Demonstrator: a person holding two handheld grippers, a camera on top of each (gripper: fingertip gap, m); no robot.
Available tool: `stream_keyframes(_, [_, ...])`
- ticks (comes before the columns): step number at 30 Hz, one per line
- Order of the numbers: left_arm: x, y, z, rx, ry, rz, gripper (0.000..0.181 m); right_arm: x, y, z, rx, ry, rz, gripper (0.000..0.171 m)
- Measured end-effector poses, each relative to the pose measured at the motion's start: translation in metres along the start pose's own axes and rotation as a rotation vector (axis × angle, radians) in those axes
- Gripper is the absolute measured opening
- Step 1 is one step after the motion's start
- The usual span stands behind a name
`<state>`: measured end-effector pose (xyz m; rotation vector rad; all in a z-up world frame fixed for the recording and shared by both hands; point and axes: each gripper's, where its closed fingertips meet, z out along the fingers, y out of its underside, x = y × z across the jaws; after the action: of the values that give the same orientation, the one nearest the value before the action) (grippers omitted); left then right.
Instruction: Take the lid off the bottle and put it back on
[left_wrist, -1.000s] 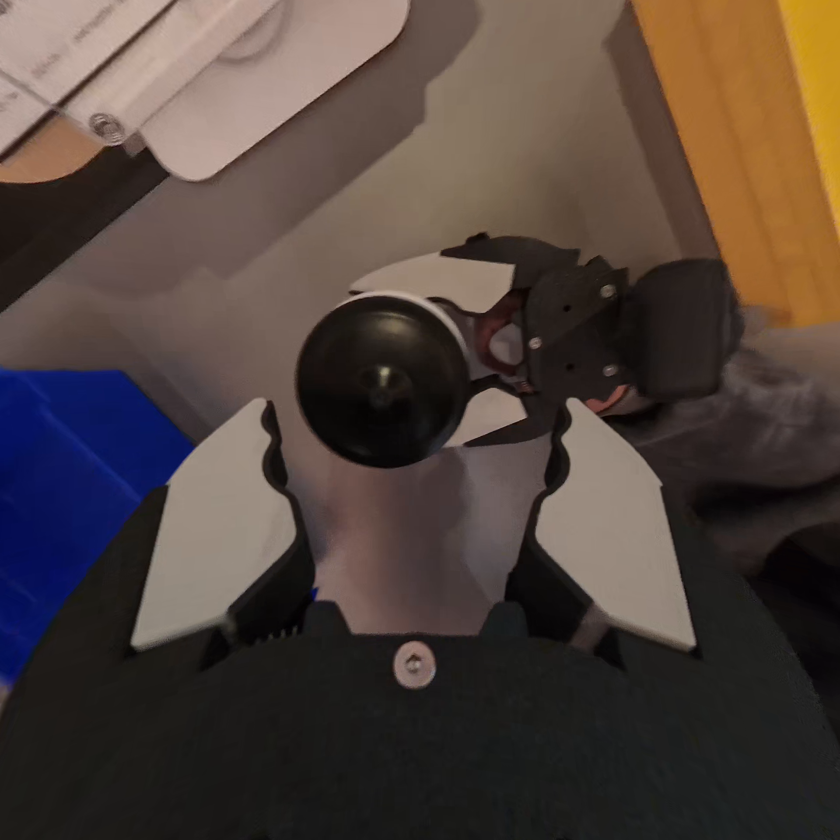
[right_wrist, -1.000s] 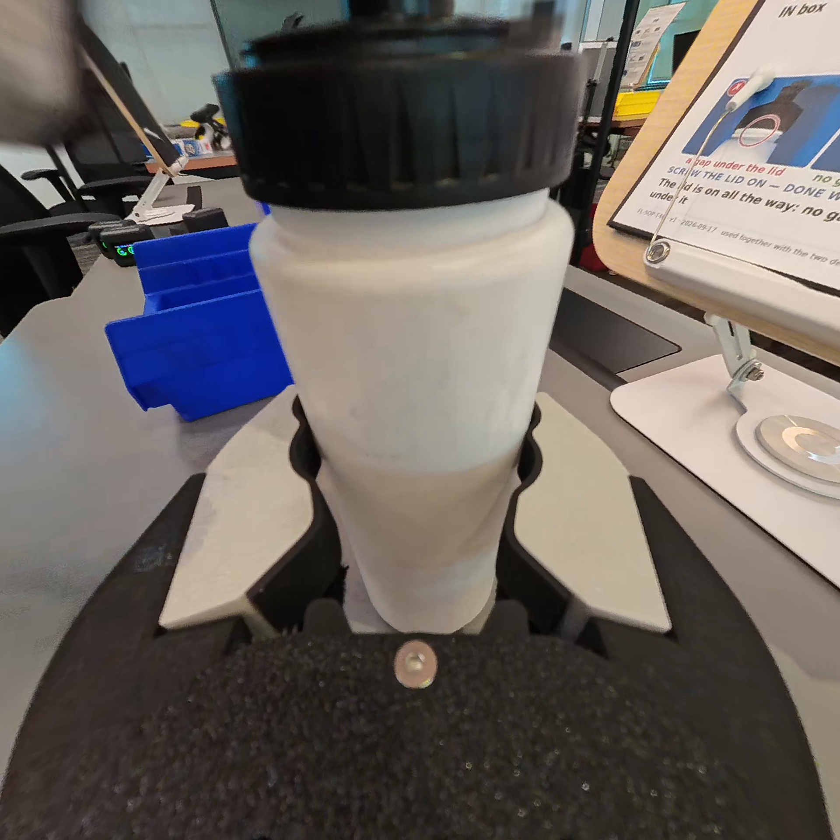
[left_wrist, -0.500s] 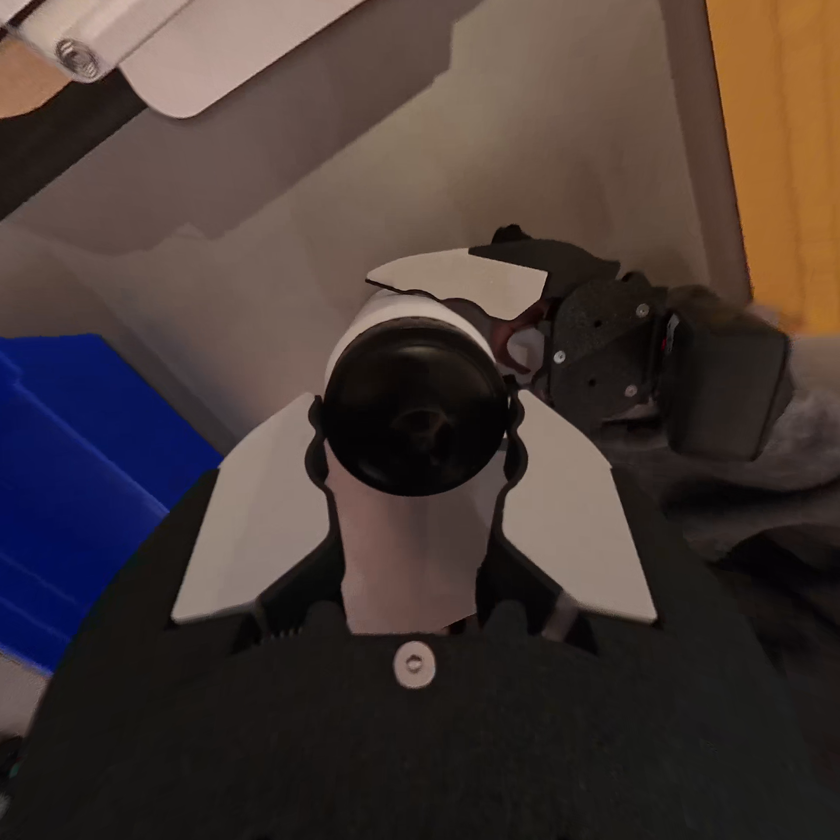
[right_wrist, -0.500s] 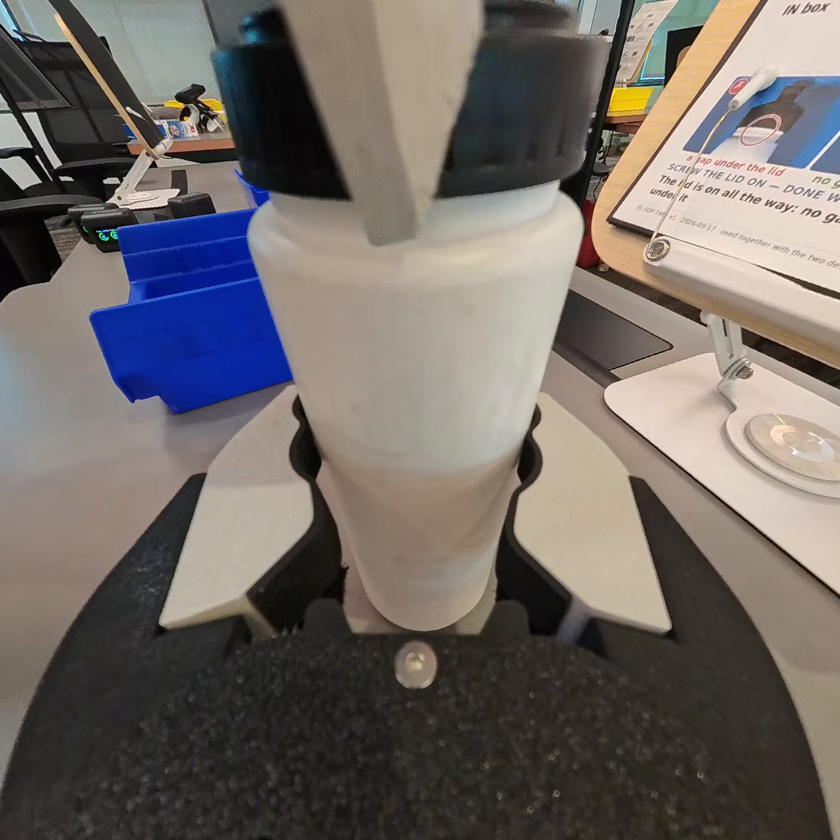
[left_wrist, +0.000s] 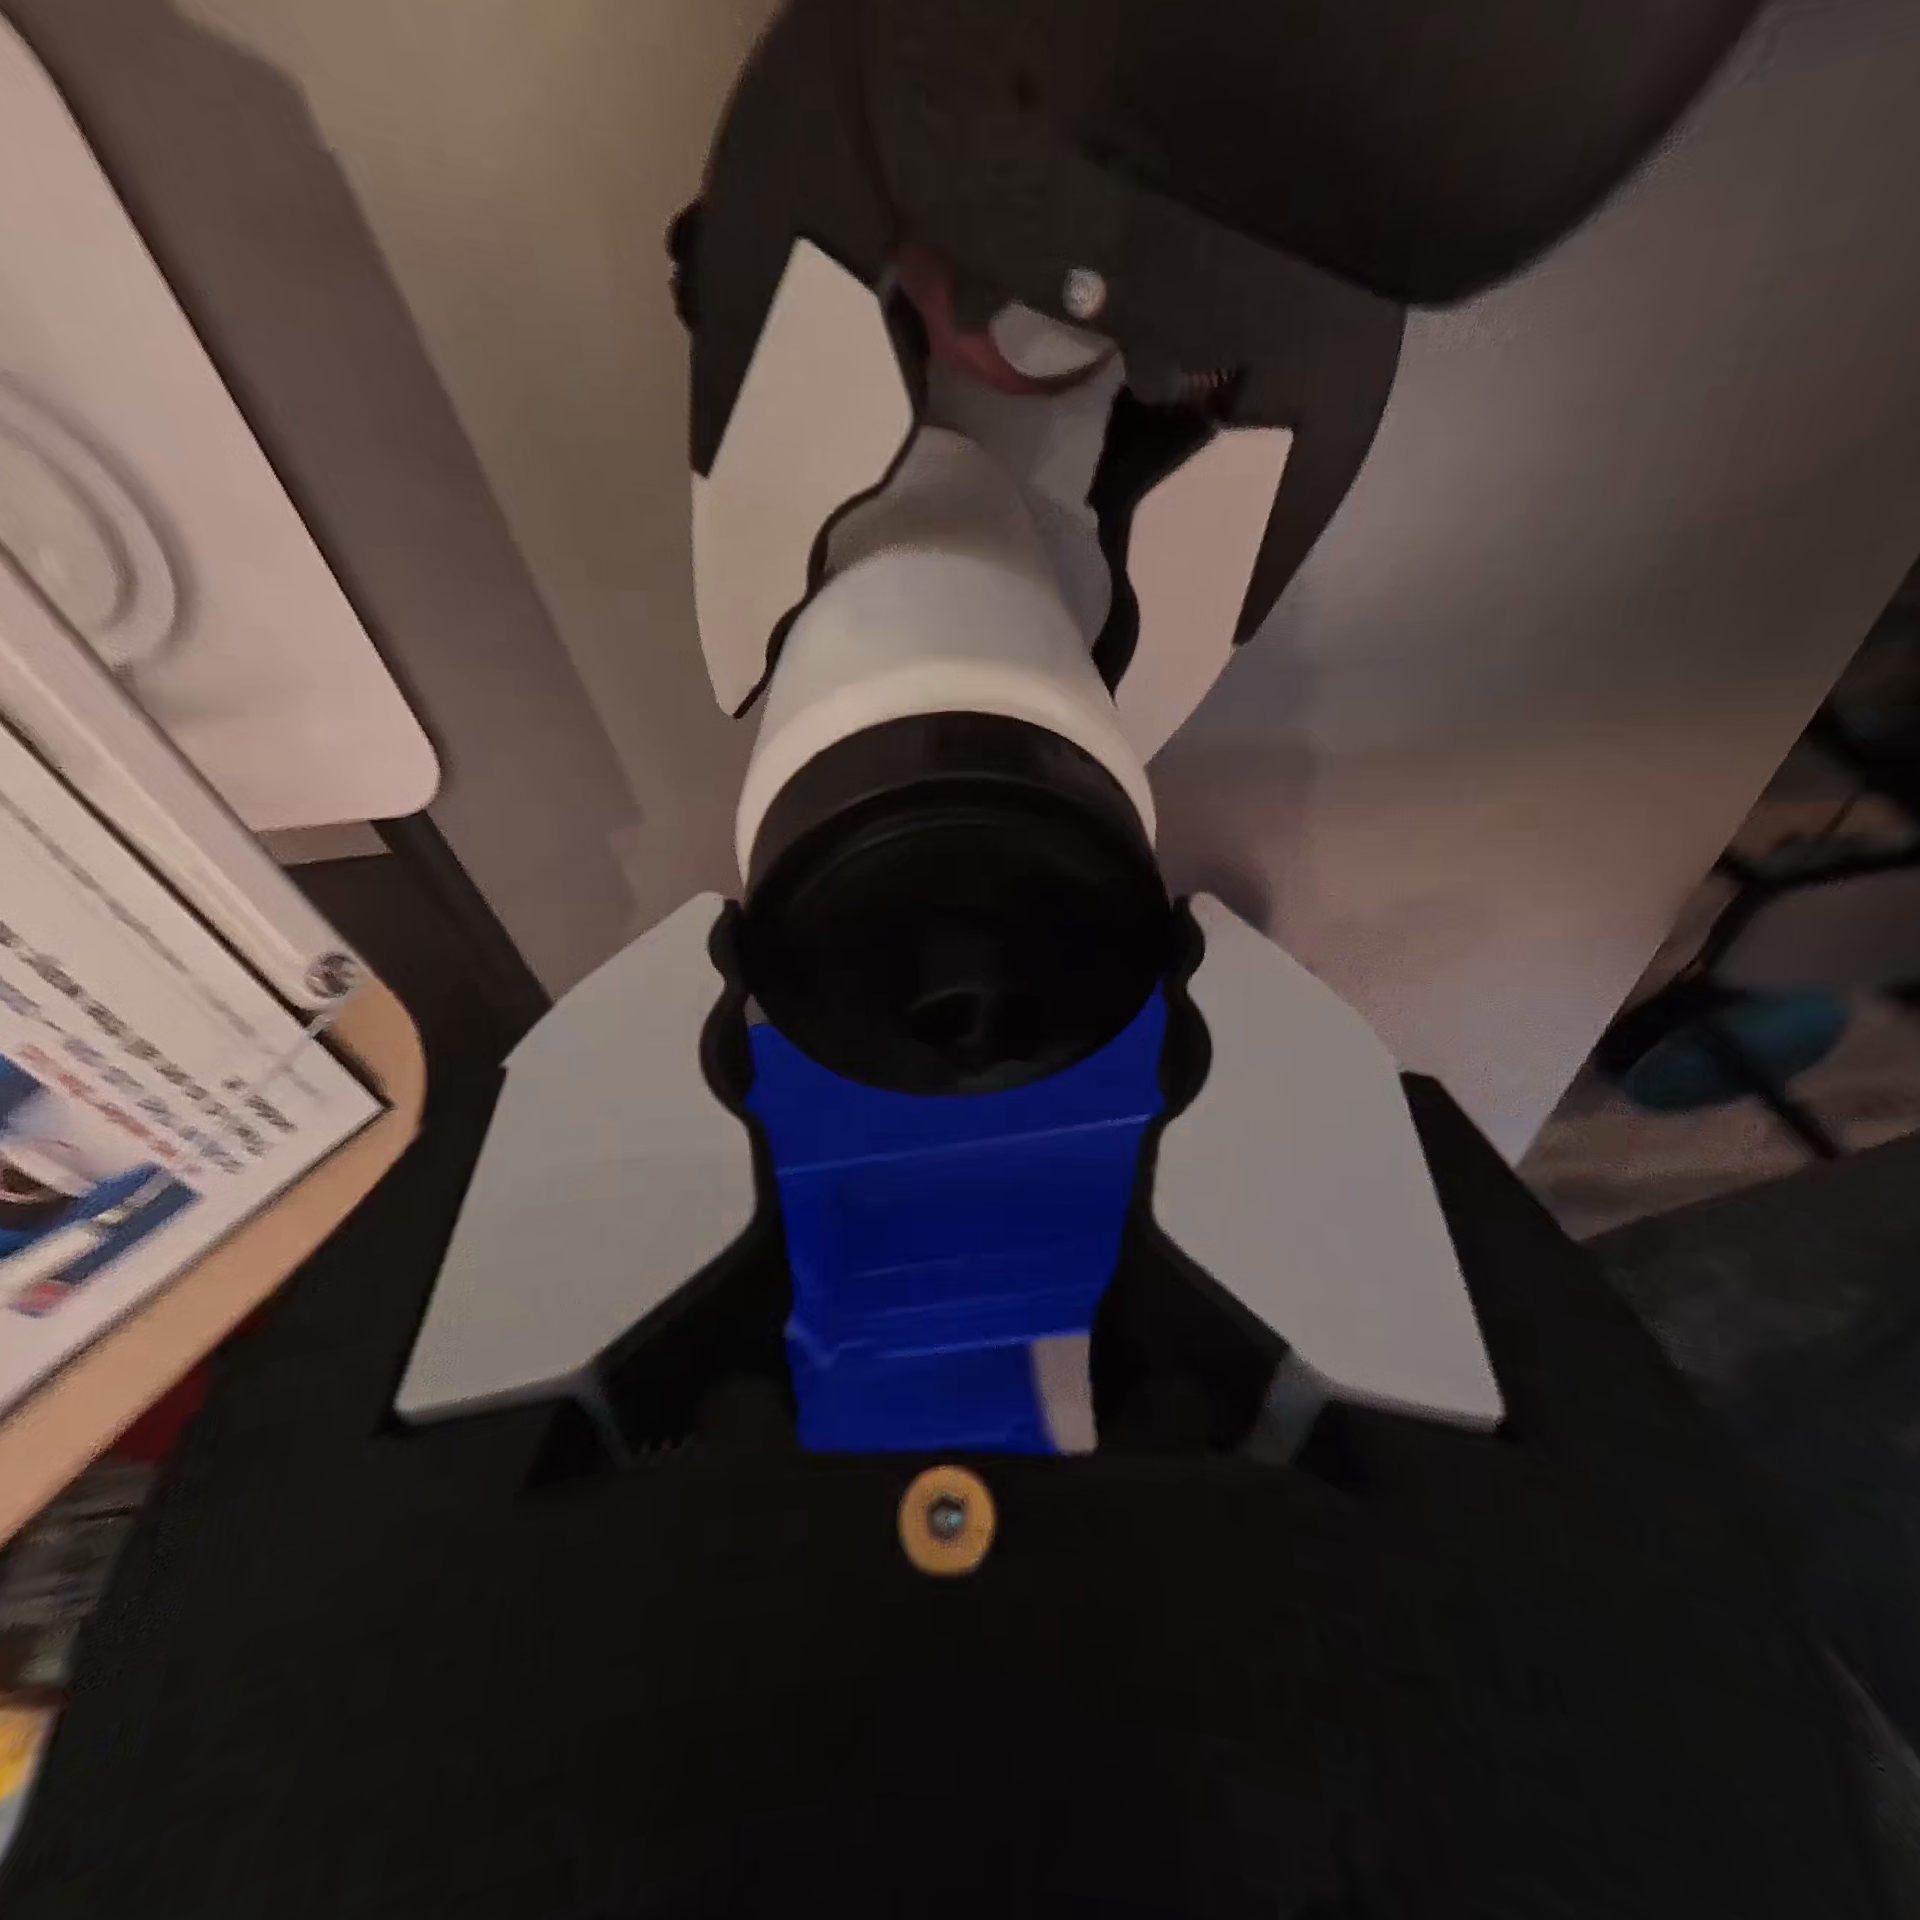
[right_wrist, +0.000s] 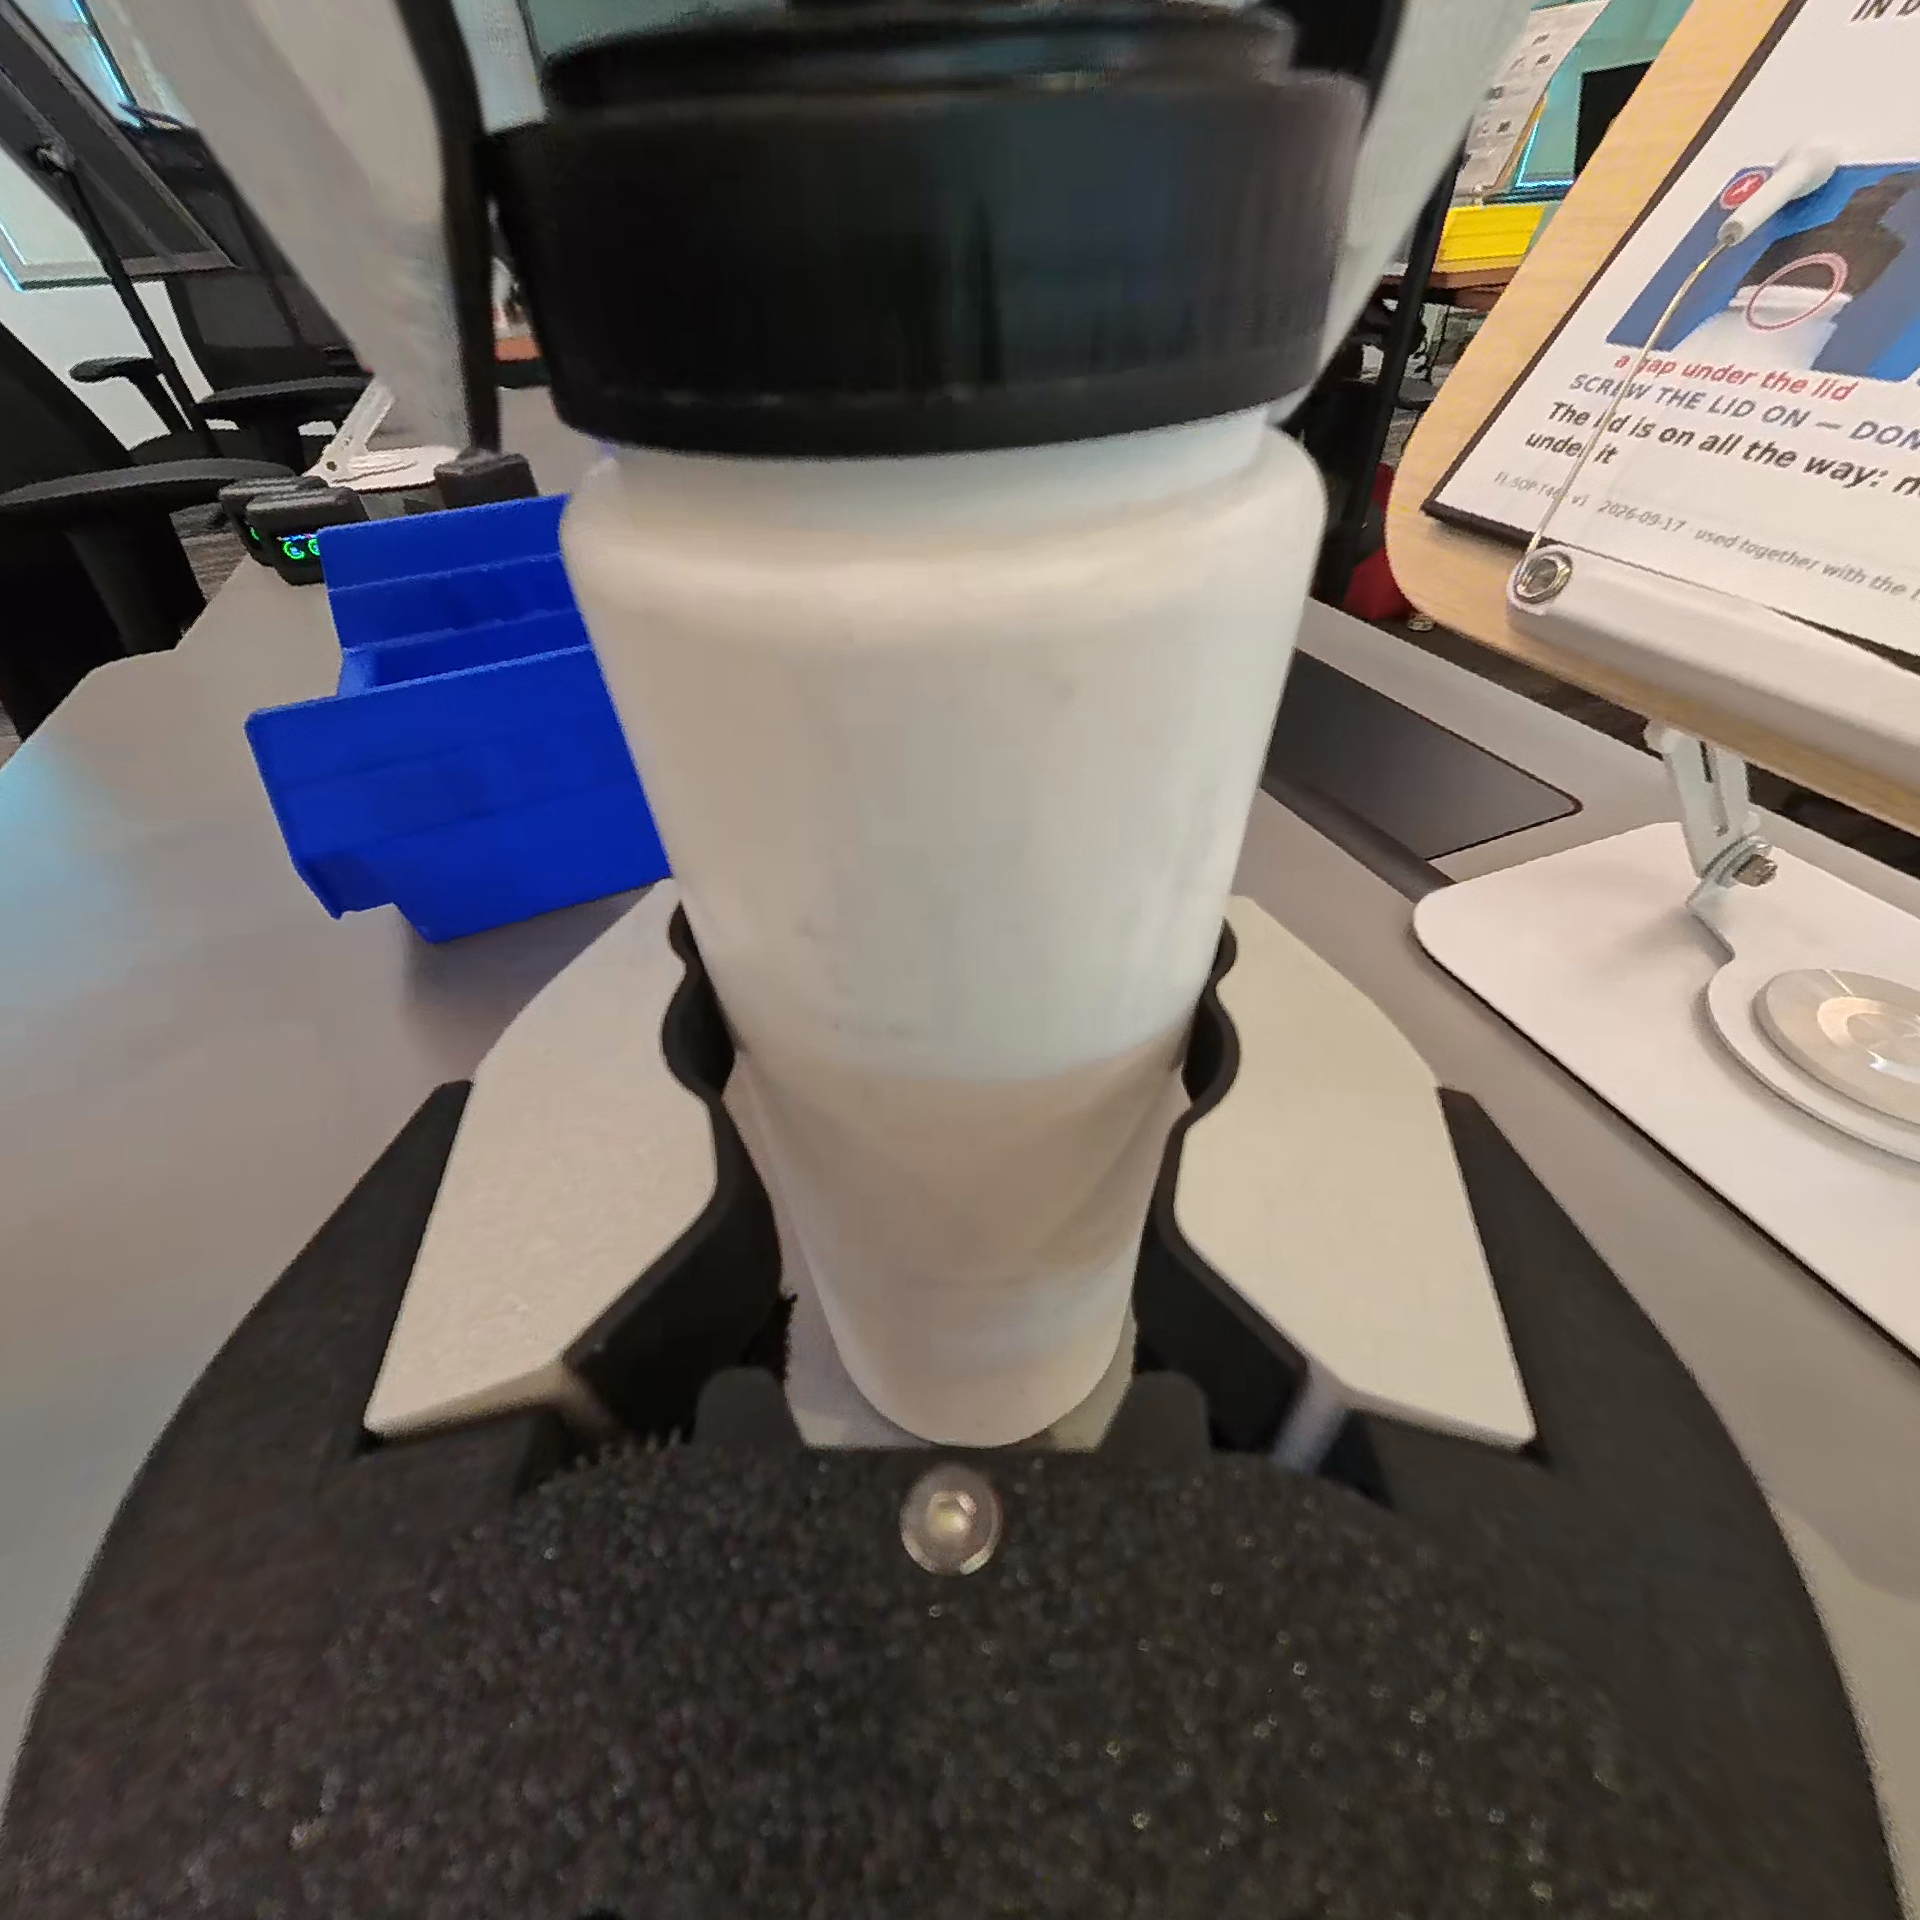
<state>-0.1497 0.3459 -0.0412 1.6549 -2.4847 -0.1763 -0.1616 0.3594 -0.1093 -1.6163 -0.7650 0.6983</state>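
In the right wrist view, the right hand-held gripper is clamped on the lower body of the white cylindrical plastic bottle, its two grey fingers pressed against either side. The bottle stands upright above the grey bench, and its black ribbed screw lid sits on the neck. Pale finger tips of the other gripper flank the lid on both sides. Behind the bottle on the left rests a blue plastic bin; on the right stands a white metal stand carrying a tilted wooden board with a printed instruction sheet. Office chairs show far off.

In the left wrist view, looking down onto the lid, the left hand-held gripper is closed on the lid's rim, a grey finger touching each side. The blue bin shows between the fingers below the lid. Beyond, the bottle body runs to the right hand-held gripper, which grips it.
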Motion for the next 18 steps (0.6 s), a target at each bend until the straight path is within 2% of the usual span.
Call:
stream_keyframes(4, [-0.004,0.003,-0.001,-0.088,-0.012,0.165,0.076,0.001,0.000,0.001,-0.003,-0.001,0.013,0.087])
stream_keyframes(8, [-0.001,0.002,0.001,-0.059,0.033,0.134,0.077,0.001,0.000,0.001,-0.003,-0.001,0.016,0.087])
stream_keyframes(10, [0.001,0.003,0.003,-0.054,0.052,0.010,0.079,0.001,0.000,0.001,0.002,0.000,0.023,0.087])
stream_keyframes(12, [0.005,0.005,0.000,-0.022,0.079,-0.108,0.092,0.001,0.001,0.001,0.008,-0.001,0.034,0.088])
stream_keyframes(13, [0.005,0.005,-0.003,0.018,0.066,-0.158,0.103,0.001,0.001,0.002,0.009,-0.003,0.038,0.088])
stream_keyframes(15, [-0.002,0.000,-0.012,0.132,-0.009,-0.321,0.103,0.001,0.002,0.002,0.005,-0.003,0.037,0.088])
stream_keyframes(18, [-0.006,-0.009,-0.030,0.322,-0.038,-0.656,0.106,0.001,0.002,0.002,0.002,-0.003,0.034,0.088])
